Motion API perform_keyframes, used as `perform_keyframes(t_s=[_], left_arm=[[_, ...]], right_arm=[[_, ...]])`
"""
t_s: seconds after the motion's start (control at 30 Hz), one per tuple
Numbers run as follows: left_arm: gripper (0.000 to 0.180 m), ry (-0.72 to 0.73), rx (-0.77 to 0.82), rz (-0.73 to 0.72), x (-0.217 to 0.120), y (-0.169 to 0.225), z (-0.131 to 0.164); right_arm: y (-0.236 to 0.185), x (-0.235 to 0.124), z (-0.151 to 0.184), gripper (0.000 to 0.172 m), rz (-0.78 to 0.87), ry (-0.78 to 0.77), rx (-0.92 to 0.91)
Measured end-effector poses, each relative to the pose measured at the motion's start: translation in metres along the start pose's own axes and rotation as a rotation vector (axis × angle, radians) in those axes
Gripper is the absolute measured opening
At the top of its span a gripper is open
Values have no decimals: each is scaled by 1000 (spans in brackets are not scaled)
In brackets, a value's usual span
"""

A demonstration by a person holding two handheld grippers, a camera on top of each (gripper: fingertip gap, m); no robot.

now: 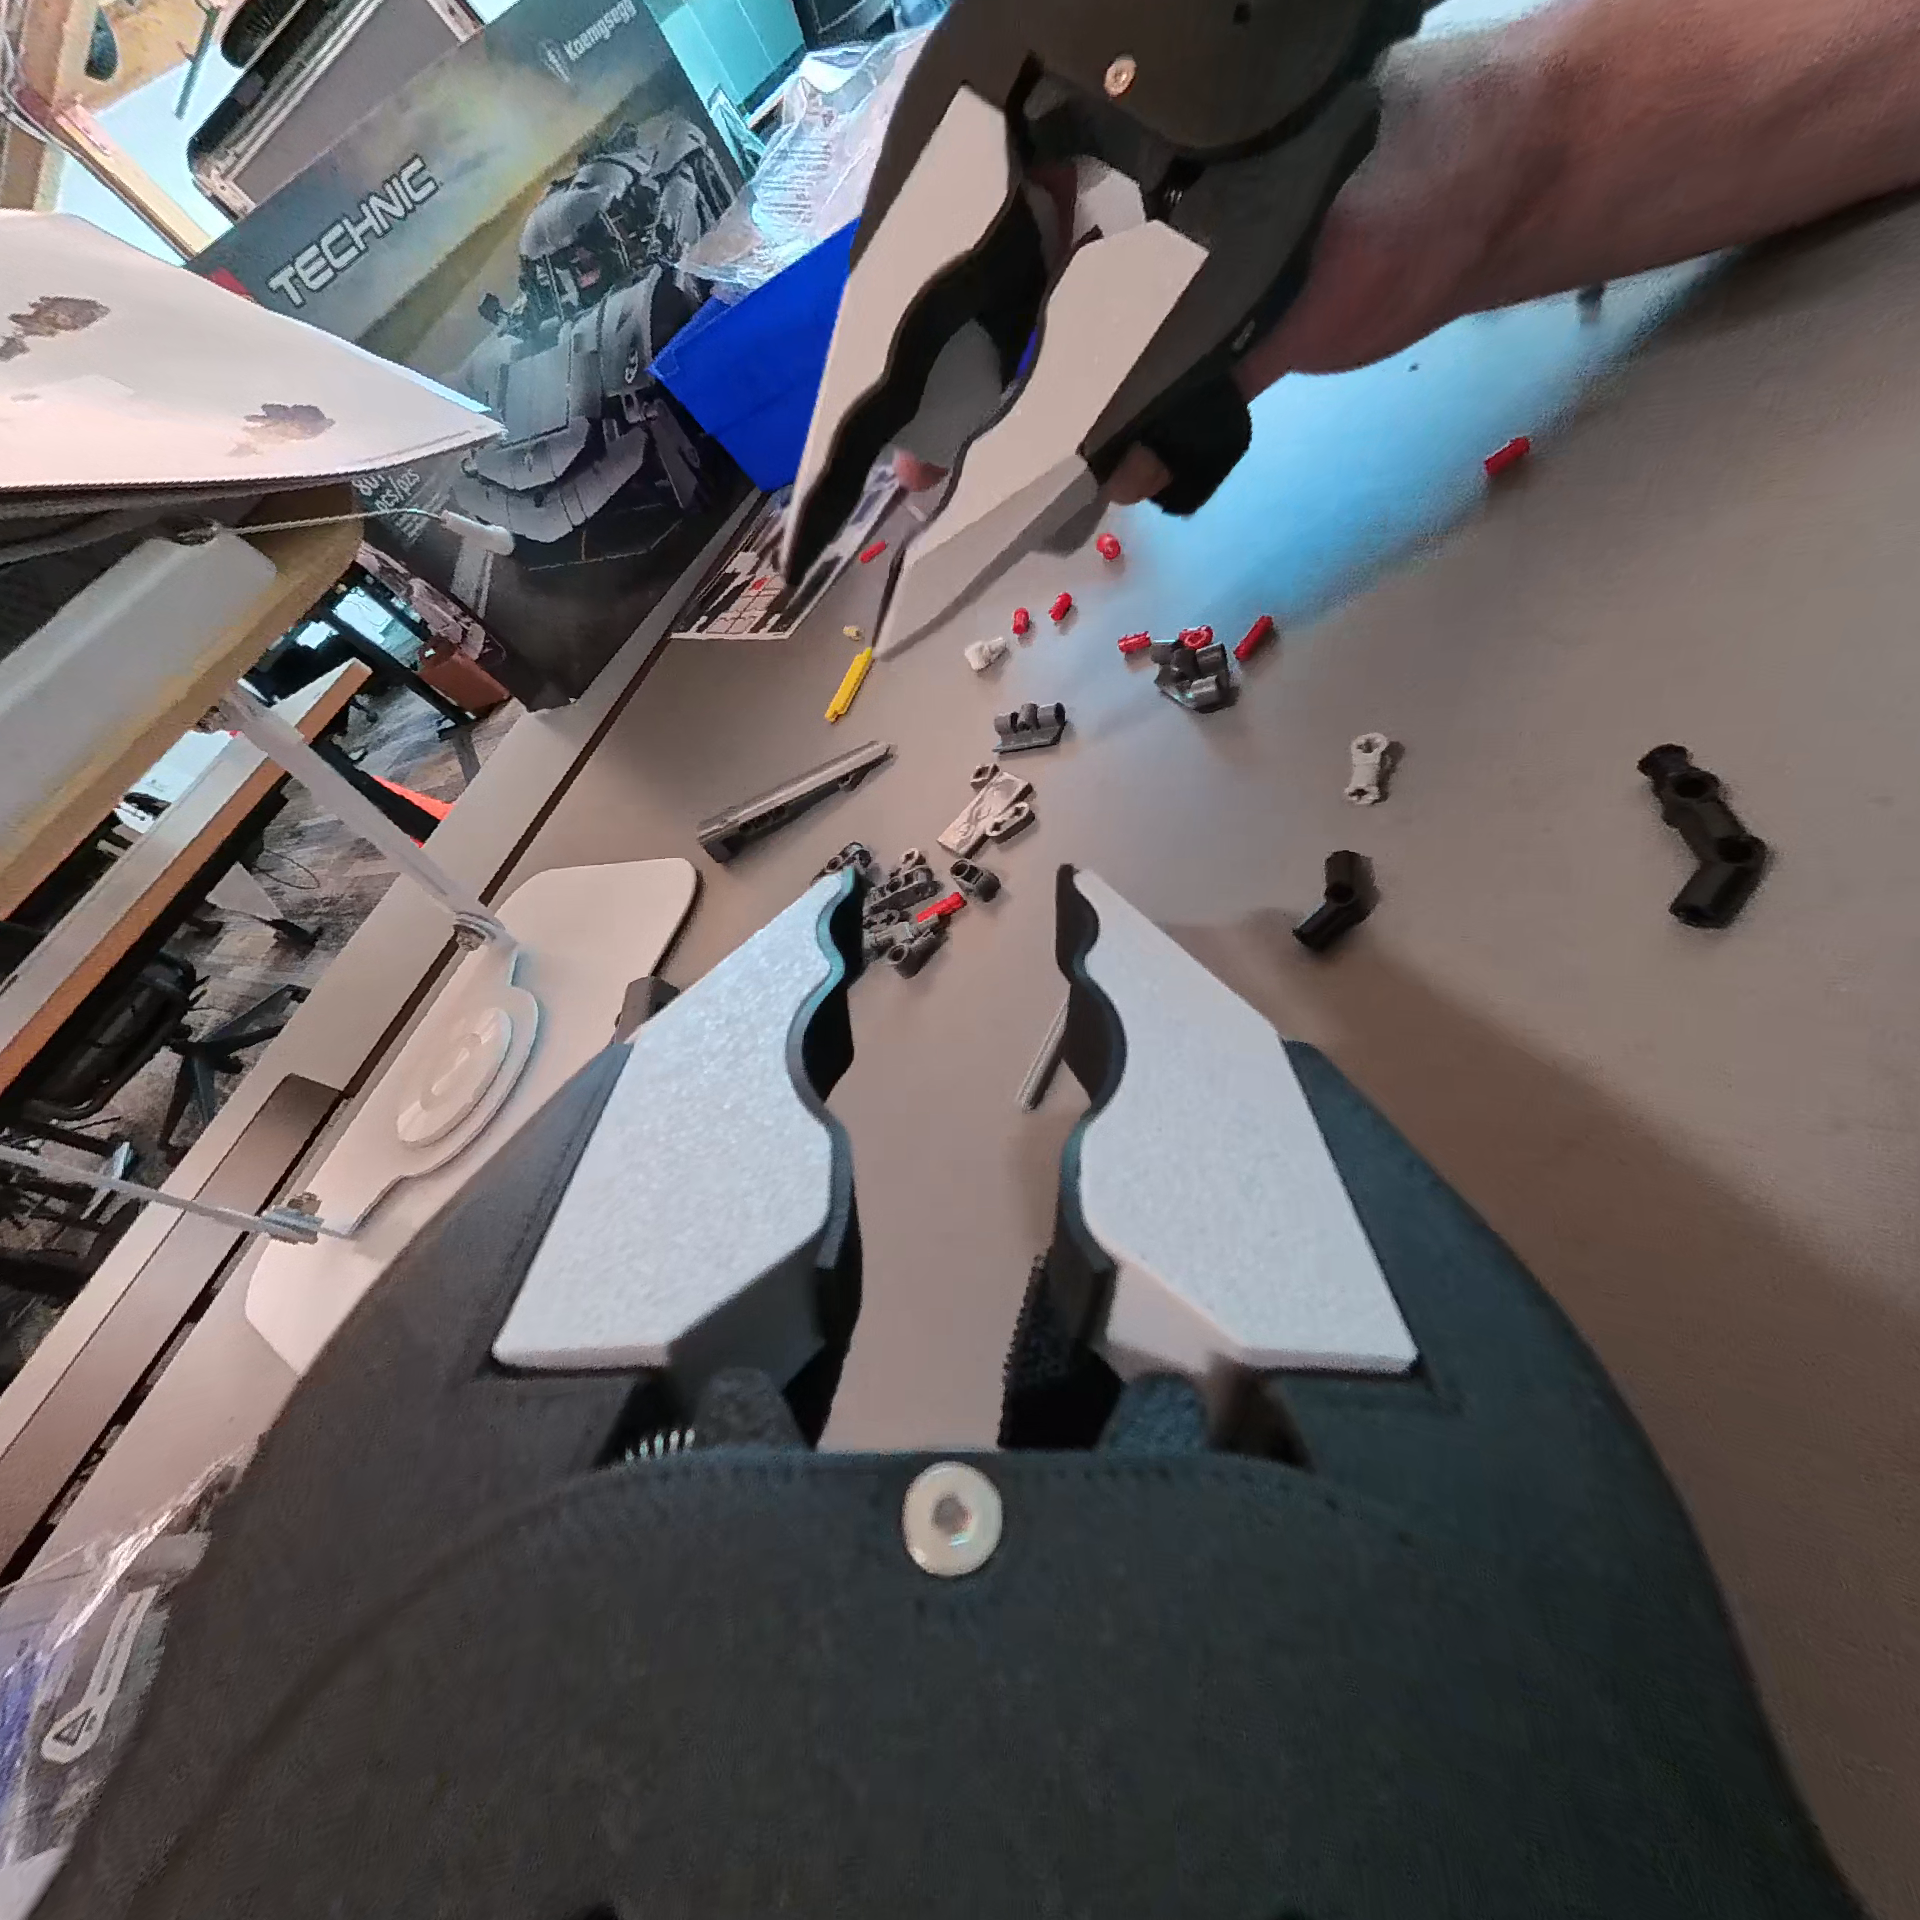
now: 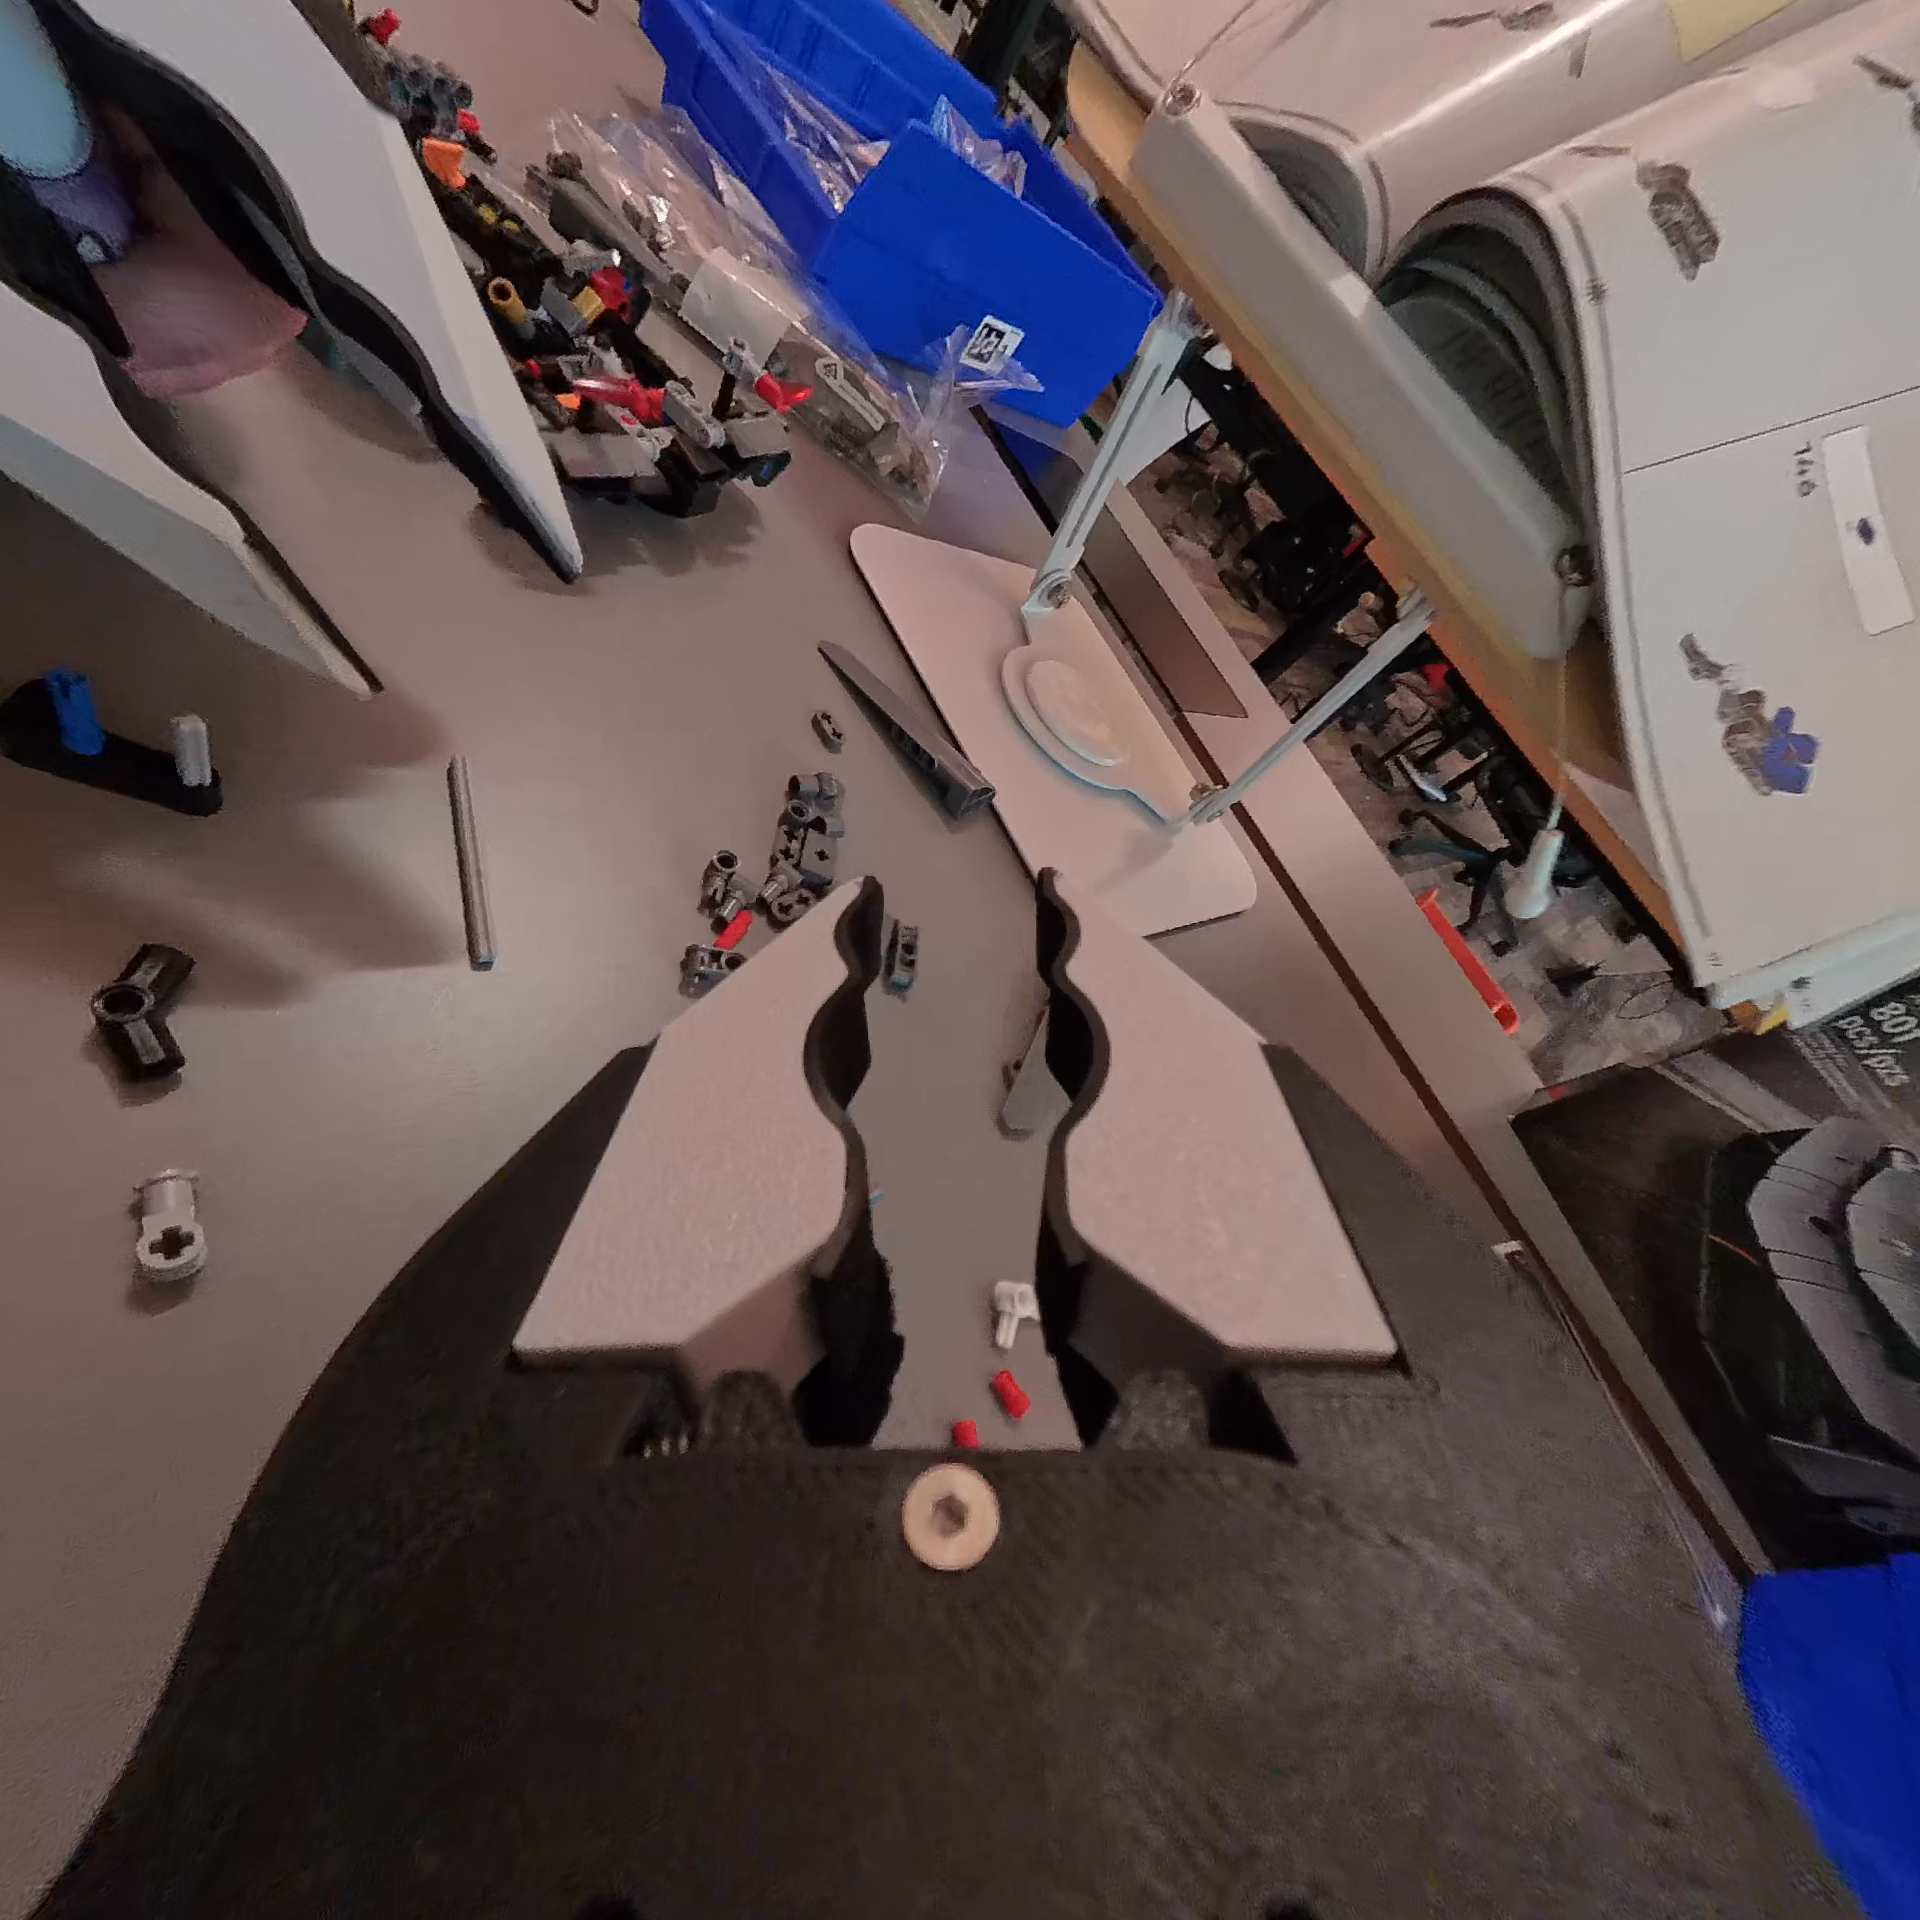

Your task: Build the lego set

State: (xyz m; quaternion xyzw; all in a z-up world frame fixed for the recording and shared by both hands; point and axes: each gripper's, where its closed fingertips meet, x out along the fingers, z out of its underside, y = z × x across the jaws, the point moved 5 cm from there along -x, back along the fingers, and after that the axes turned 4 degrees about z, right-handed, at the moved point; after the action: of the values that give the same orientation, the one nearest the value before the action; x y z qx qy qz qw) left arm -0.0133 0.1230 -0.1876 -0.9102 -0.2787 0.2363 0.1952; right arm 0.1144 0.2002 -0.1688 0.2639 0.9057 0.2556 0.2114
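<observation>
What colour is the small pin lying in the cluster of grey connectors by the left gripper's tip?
Red pin, clearest in the left wrist view.

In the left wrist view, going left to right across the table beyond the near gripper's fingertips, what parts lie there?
Long dark grey beam → pile of small dark grey connectors → black angled connector → light grey connector → larger black bent piece.

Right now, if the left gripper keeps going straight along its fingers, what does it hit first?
Probably nothing at once: the left gripper is open over bare grey tabletop. The heap of small dark grey connector pieces lies just left of that line; the pale grey flat bracket is farther ahead. Depth is unclear.
</observation>
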Motion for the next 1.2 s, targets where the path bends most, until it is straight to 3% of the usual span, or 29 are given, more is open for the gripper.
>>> perform_keyframes(t_s=[0.4,0.6,0.93,1.2], left_arm=[[33,-21,9,-33,3,-3,2],[32,-26,17,-38,2,-1,-2],[31,-40,20,-28,2,0,-3],[30,-48,34,-30,5,2,-2]], right_arm=[[10,-28,-25,26,-30,21,-21],[-5,-49,-32,25,-103,5,64],[-66,-101,-22,31,-394,-153,190],[-121,-92,-14,31,-576,-225,137]])
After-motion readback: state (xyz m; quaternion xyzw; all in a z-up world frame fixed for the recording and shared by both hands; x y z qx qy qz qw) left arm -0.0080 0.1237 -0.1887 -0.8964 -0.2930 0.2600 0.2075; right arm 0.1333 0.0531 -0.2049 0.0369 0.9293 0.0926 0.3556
